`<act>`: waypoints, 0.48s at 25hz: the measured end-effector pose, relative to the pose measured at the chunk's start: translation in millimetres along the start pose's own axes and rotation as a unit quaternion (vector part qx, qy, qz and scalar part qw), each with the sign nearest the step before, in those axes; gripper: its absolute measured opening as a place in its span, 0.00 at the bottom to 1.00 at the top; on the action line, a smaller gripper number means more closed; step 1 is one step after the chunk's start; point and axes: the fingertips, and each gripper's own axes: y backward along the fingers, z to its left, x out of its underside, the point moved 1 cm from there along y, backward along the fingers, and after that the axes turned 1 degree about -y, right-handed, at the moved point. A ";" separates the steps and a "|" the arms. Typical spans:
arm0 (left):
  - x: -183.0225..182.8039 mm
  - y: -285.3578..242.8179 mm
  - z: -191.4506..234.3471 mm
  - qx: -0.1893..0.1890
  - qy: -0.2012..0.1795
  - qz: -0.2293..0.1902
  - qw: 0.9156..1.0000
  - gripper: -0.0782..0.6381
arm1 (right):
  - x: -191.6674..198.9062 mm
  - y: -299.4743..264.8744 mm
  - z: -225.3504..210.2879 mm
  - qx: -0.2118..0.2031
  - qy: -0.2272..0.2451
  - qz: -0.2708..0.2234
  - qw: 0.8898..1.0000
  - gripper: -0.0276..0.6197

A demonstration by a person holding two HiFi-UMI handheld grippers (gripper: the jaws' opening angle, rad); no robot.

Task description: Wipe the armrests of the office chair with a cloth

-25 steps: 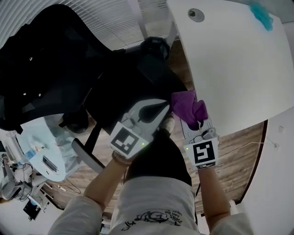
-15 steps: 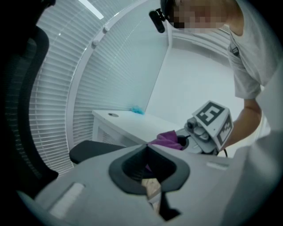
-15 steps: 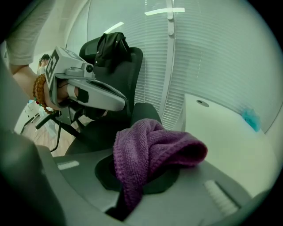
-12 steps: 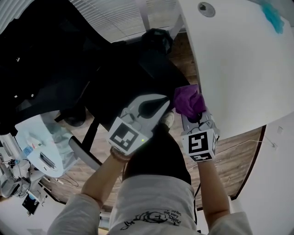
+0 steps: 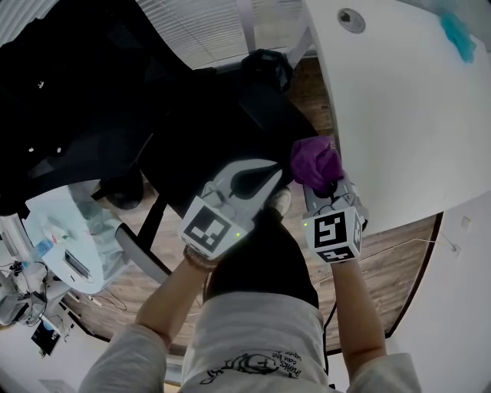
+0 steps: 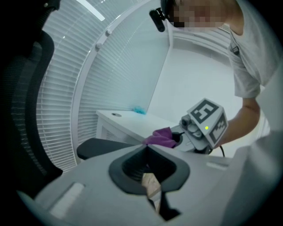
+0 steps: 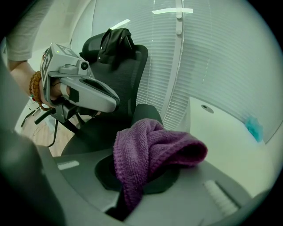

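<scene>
A black office chair (image 5: 100, 115) fills the upper left of the head view, with a dark garment draped over its backrest (image 7: 116, 39). One black armrest (image 6: 101, 148) runs toward the white desk. My right gripper (image 5: 322, 183) is shut on a bunched purple cloth (image 5: 313, 161), which it holds at the near end of that armrest (image 5: 268, 115), close to the desk edge. The cloth (image 7: 150, 150) hides the right fingertips. To its left, my left gripper (image 5: 265, 175) is shut on nothing and points at the chair; its jaws (image 6: 146, 149) meet at the tip.
The white desk (image 5: 399, 100) spreads over the right side, with a round cable grommet (image 5: 351, 20) and a small blue thing (image 5: 458, 34) on it. White blinds (image 6: 115, 75) stand behind the chair. A pale blue side table (image 5: 69, 238) stands at the lower left on the wooden floor.
My right gripper has carried the purple cloth a little up and away from me, toward the armrest and desk edge. The left gripper has hardly moved.
</scene>
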 end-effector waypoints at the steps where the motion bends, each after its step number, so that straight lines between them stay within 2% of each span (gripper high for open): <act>1: 0.4 1.8 0.7 -0.002 0.001 0.000 1.000 0.11 | -2.7 -2.4 -0.2 -0.001 0.004 -0.001 1.000 0.09; 12: 6.8 27.5 9.3 -0.023 0.009 -0.002 1.000 0.11 | -39.2 -35.7 -0.9 -0.027 0.034 -0.011 0.999 0.09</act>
